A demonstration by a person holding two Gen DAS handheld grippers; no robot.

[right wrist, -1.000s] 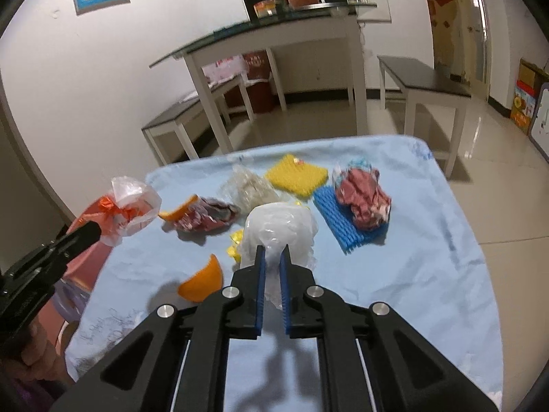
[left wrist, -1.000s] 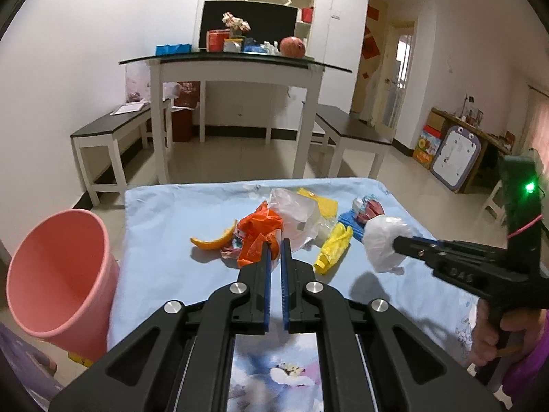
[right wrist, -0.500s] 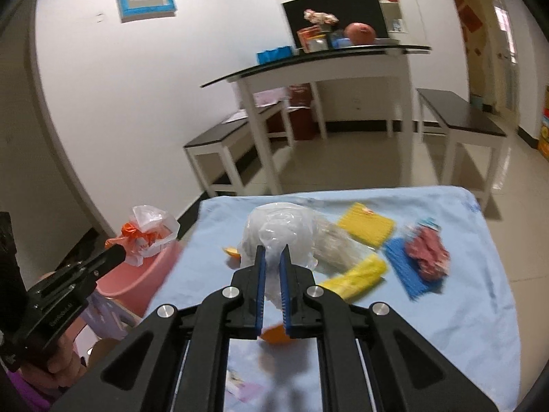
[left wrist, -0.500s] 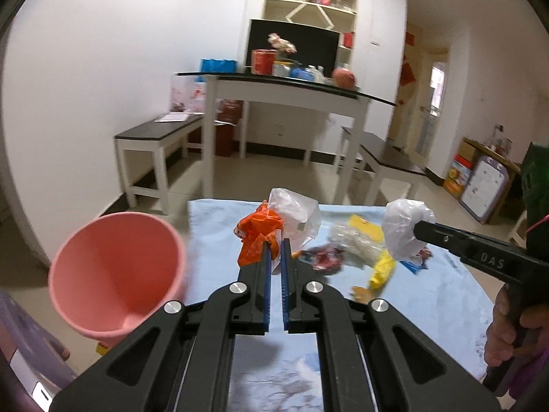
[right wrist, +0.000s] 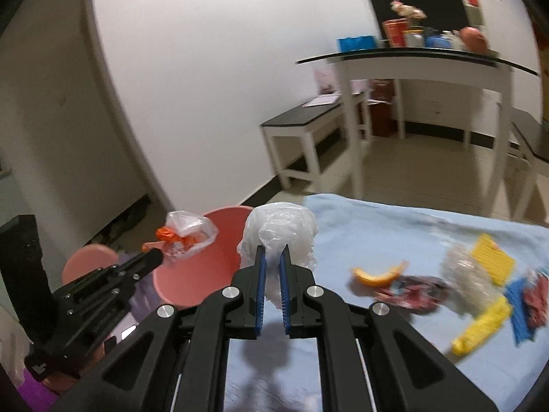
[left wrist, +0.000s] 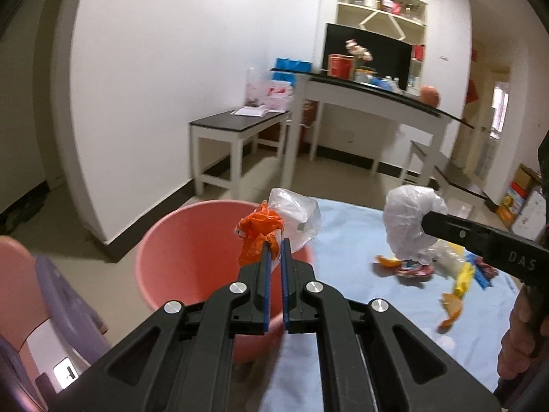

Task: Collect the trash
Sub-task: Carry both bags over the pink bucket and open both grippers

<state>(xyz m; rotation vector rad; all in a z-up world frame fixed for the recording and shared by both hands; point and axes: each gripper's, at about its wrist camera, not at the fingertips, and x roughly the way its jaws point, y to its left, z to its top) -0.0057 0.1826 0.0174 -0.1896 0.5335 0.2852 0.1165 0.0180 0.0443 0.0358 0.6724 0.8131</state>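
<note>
My left gripper point(left wrist: 275, 245) is shut on a crumpled orange wrapper point(left wrist: 259, 231) bunched with a clear plastic bag point(left wrist: 295, 213), held over the mouth of the pink bin point(left wrist: 182, 250). My right gripper point(right wrist: 272, 252) is shut on a white plastic bag point(right wrist: 279, 231) above the table's left end, just right of the pink bin point(right wrist: 206, 274). From the left wrist view the right gripper point(left wrist: 425, 221) and its white bag point(left wrist: 406, 226) hang to the right. In the right wrist view the left gripper point(right wrist: 156, 255) holds its bundle point(right wrist: 185, 235) at the bin's rim.
A light blue cloth point(right wrist: 394, 226) covers the table, with orange peel point(right wrist: 377, 274), a red wrapper point(right wrist: 415, 290), a clear bag point(right wrist: 465, 279), yellow point(right wrist: 480, 322) and blue point(right wrist: 520, 309) pieces lying on it. A pink and purple stool point(left wrist: 44, 285) stands left of the bin. White benches and a tall table stand behind.
Both grippers swung left with their loads, away from the trash on the cloth. The left one now hangs over the pink bin, and the right one has come to the table's left end.
</note>
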